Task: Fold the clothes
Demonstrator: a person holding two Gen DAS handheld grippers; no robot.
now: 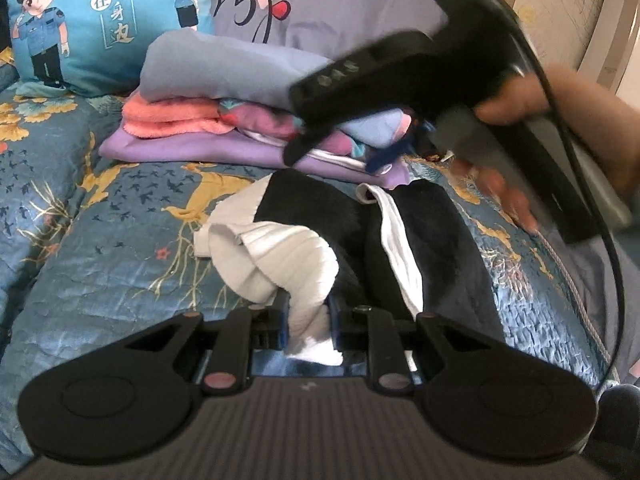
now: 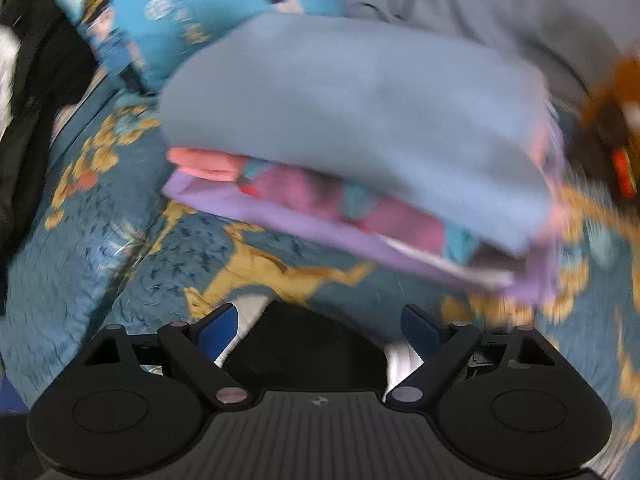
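Between the left claw (image 1: 307,322), white-and-black garment (image 1: 316,264) pinched.

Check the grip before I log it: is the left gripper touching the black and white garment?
Touching. The left wrist view shows the left gripper with both blue pads pinching a white fold of the black and white garment.

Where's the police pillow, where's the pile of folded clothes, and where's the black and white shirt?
police pillow (image 1: 108,24): left wrist view, blue front with cartoon officers.
pile of folded clothes (image 2: 360,120): right wrist view, grey-blue top layer.
black and white shirt (image 1: 308,208): left wrist view, black middle panel.
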